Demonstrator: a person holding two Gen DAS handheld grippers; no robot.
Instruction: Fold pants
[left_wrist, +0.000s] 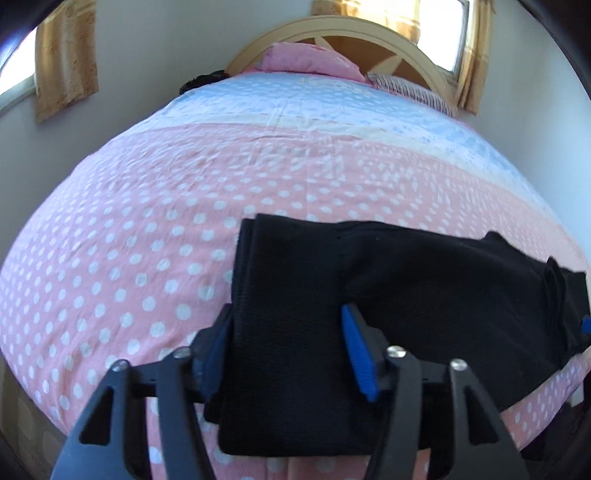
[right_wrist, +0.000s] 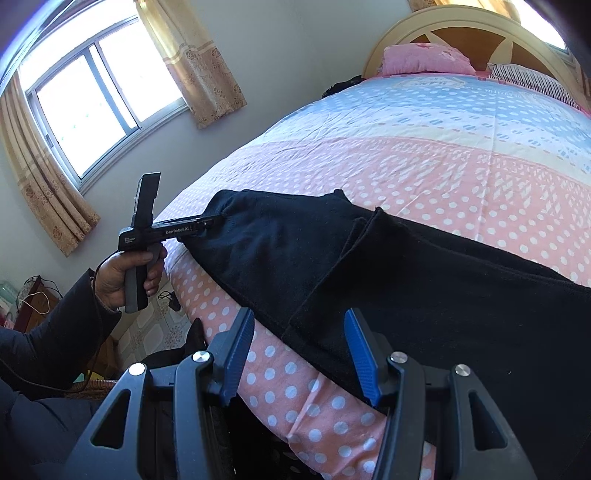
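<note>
Black pants (left_wrist: 406, 280) lie along the near edge of the bed (left_wrist: 184, 206), partly folded. In the left wrist view my left gripper (left_wrist: 284, 343) has its jaws wide apart, one on each side of the pants' end, the cloth lying between the blue pads (left_wrist: 356, 350). In the right wrist view the pants (right_wrist: 369, 266) stretch across the bed (right_wrist: 424, 166). My right gripper (right_wrist: 299, 350) is open at the pants' near edge, holding nothing. The left gripper also shows in the right wrist view (right_wrist: 216, 220), at the pants' far end.
The bed has a pink and blue dotted cover. A pink pillow (left_wrist: 310, 59) and a striped pillow (left_wrist: 413, 90) lie by the wooden headboard (left_wrist: 332, 31). A window (right_wrist: 85, 99) with curtains is at the left. Tiled floor (right_wrist: 151, 325) lies beside the bed.
</note>
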